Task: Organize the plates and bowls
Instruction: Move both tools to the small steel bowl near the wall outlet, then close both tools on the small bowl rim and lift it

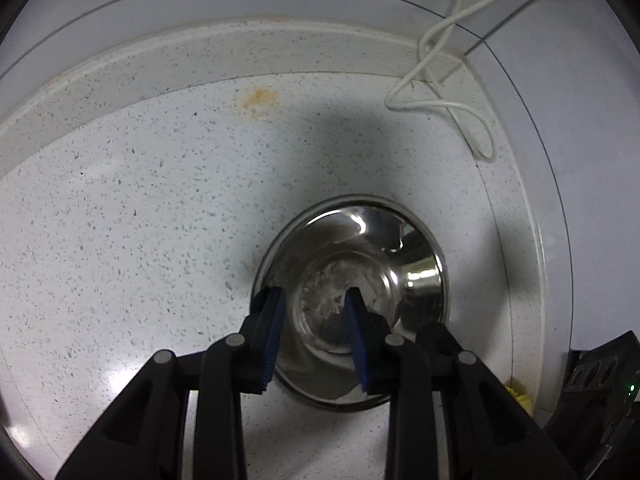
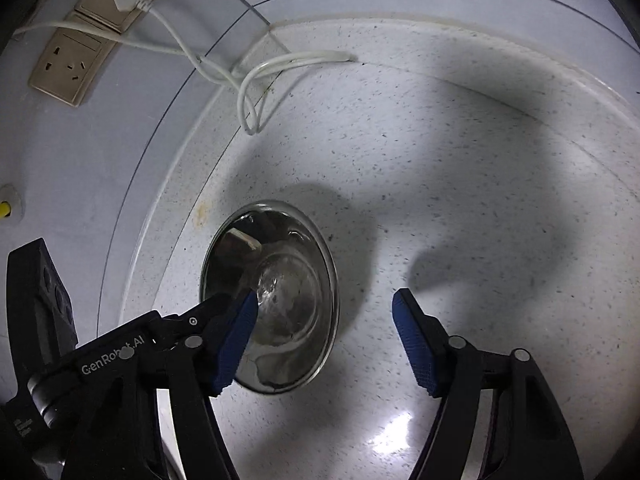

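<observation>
A shiny steel bowl (image 1: 376,264) stands upright on the white speckled counter. My left gripper (image 1: 314,300) is open just above the bowl's near rim, with its left finger (image 1: 274,336) over the rim and its right finger (image 1: 356,332) over the inside. The bowl also shows in the right wrist view (image 2: 288,304). My right gripper (image 2: 324,312) is wide open and empty above the bowl's right rim; the other black gripper reaches in over the bowl's left side there.
A white cable (image 1: 444,72) loops on the counter by the back wall, also in the right wrist view (image 2: 256,76). Two beige wall sockets (image 2: 92,28) sit at the upper left. A yellowish stain (image 1: 260,98) marks the counter. A black box (image 1: 600,392) stands at the right.
</observation>
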A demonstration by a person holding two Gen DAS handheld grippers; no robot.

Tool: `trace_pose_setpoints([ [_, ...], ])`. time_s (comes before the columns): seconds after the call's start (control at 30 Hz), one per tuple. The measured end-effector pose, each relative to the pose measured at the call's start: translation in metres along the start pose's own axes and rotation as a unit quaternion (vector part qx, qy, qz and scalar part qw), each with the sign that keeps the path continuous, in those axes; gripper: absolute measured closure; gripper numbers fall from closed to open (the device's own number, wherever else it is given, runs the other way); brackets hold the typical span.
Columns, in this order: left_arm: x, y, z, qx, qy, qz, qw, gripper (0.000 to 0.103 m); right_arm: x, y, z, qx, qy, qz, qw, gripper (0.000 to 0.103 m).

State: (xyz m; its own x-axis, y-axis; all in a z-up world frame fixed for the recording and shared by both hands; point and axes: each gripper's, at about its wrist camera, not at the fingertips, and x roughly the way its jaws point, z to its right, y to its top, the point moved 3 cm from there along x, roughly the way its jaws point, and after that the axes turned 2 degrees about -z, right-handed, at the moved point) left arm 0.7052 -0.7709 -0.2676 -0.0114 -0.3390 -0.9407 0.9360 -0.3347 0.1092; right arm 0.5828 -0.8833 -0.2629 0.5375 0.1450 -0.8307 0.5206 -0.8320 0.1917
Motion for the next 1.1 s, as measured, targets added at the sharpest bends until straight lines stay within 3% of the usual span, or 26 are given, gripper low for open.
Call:
trace_pose_setpoints([
  [0.07, 0.004, -0.001, 0.000, 0.002, -0.007, -0.008, 0.9999, 0.077, 0.003, -0.001, -0.004, -0.008, -0.002, -0.006, 1.000, 0.072],
  [0.1, 0.006, -0.002, 0.000, 0.003, -0.011, -0.012, 0.9999, 0.089, 0.005, -0.002, -0.006, -0.010, 0.001, -0.011, 1.000, 0.078],
  [0.2, 0.014, -0.004, -0.001, 0.001, -0.016, -0.026, 0.9995, 0.094, 0.010, -0.007, -0.008, -0.012, 0.010, -0.023, 1.000, 0.093],
  [0.37, 0.000, -0.006, 0.001, 0.027, -0.018, -0.009, 0.9994, 0.094, 0.012, -0.011, -0.006, -0.011, 0.006, -0.025, 1.000, 0.094],
  [0.47, -0.014, -0.002, 0.004, 0.045, 0.004, 0.011, 0.9989, 0.092, 0.010, -0.010, -0.005, -0.012, 0.011, -0.024, 1.000, 0.094],
  [0.57, -0.028, 0.003, 0.001, 0.050, 0.033, 0.028, 0.9978, 0.075, 0.005, -0.010, -0.002, -0.007, 0.017, -0.021, 1.000, 0.094],
  [0.73, -0.035, 0.011, -0.019, 0.031, 0.060, 0.036, 0.9971, 0.074, 0.002, -0.011, -0.001, 0.003, 0.035, -0.022, 0.999, 0.091],
  [1.03, -0.002, 0.006, -0.039, -0.018, 0.026, -0.005, 0.9995, 0.074, 0.014, -0.015, -0.007, 0.002, 0.033, -0.038, 0.999, 0.091],
  [1.07, 0.000, 0.006, -0.038, -0.022, 0.018, -0.002, 0.9996, 0.075, 0.016, -0.015, -0.007, 0.002, 0.030, -0.039, 0.999, 0.091],
  [1.1, -0.001, 0.006, -0.040, -0.025, 0.011, 0.006, 0.9996, 0.084, 0.021, -0.013, -0.007, 0.003, 0.027, -0.039, 0.999, 0.091],
])
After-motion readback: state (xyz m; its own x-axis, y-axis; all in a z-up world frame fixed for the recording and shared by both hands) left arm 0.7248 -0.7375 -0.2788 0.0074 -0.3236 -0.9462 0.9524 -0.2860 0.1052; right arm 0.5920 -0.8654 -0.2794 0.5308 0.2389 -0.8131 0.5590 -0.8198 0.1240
